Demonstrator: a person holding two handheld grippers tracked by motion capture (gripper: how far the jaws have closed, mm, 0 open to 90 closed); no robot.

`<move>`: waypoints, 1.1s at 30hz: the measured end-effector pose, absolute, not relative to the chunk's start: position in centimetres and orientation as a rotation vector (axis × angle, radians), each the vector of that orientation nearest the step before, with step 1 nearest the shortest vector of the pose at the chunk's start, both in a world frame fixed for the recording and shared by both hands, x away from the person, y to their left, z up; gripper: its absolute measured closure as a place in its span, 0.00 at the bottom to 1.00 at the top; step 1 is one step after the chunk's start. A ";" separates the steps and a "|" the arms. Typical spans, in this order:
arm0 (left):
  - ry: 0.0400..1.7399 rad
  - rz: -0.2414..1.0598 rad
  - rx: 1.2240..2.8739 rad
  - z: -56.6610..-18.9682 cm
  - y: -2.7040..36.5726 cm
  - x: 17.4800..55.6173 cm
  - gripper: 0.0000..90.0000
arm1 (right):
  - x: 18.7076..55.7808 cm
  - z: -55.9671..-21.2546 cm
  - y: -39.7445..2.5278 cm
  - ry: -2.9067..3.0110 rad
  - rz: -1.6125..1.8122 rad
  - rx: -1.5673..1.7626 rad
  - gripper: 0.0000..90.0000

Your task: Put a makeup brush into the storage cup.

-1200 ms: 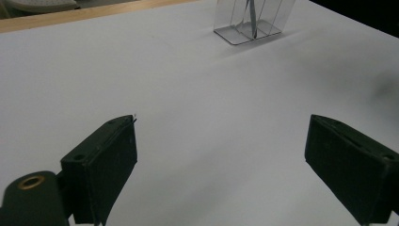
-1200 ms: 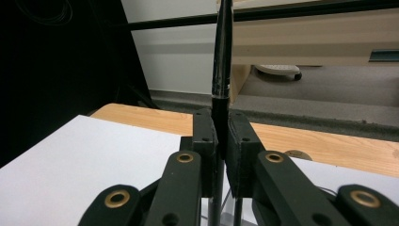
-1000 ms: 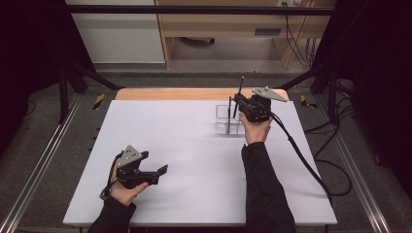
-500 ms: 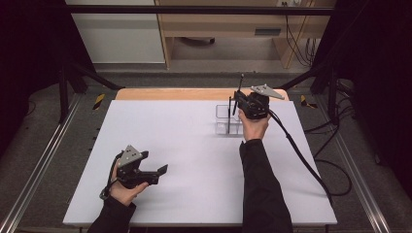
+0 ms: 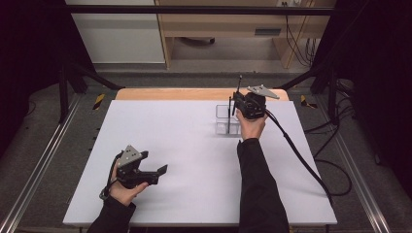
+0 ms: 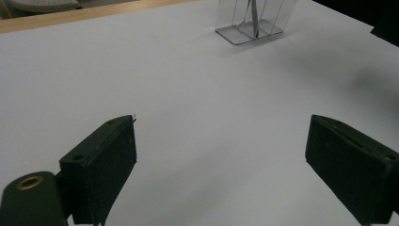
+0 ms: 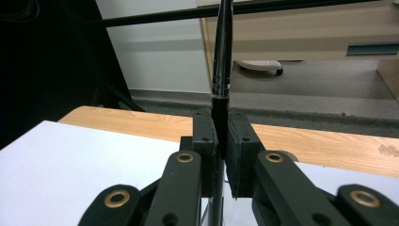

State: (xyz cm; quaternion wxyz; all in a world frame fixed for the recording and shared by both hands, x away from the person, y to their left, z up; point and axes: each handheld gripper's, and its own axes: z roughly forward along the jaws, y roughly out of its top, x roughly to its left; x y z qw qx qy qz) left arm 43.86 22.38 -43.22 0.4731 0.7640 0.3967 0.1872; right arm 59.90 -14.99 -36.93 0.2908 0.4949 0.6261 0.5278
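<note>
A slim black pen (image 7: 221, 70) stands upright, pinched between the two jaws of the right tool (image 5: 241, 104), which are closed on its lower shaft. In the high view the pen (image 5: 238, 87) rises above the tool, held over a clear plastic organizer (image 5: 226, 120) with several upright compartments. Which compartment lies beneath the pen's tip cannot be told. In the left gripper view another dark pen (image 6: 254, 19) already stands inside the organizer (image 6: 254, 21).

The organizer sits on the far right part of the white desk (image 5: 184, 145), close to the far edge, where a strip of bare wood (image 5: 170, 94) shows beyond the white top. The right hand (image 5: 250, 127) reaches in from the near side, its dark sleeve lying across the desk, and the tool's cable (image 5: 296, 150) trails off toward the right edge.

The left tool (image 5: 154, 171) rests well apart, near the front left corner, its jaws spread wide with nothing between them. The white surface between the two tools is bare, leaving broad open room at the left and centre. Dark metal frame rails (image 5: 43, 160) run along both sides of the desk.
</note>
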 end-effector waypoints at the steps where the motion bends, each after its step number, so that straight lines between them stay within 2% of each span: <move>1: 0.971 0.458 1.870 -43.2 22.4 43.9 0.10 | 59.9 -37.0 -15.0 1.670 1.405 1.320 0.93; 33: 0.974 0.461 1.873 -43.3 22.4 43.9 0.10 | 60.1 -40.8 -14.6 1.721 1.332 1.382 0.93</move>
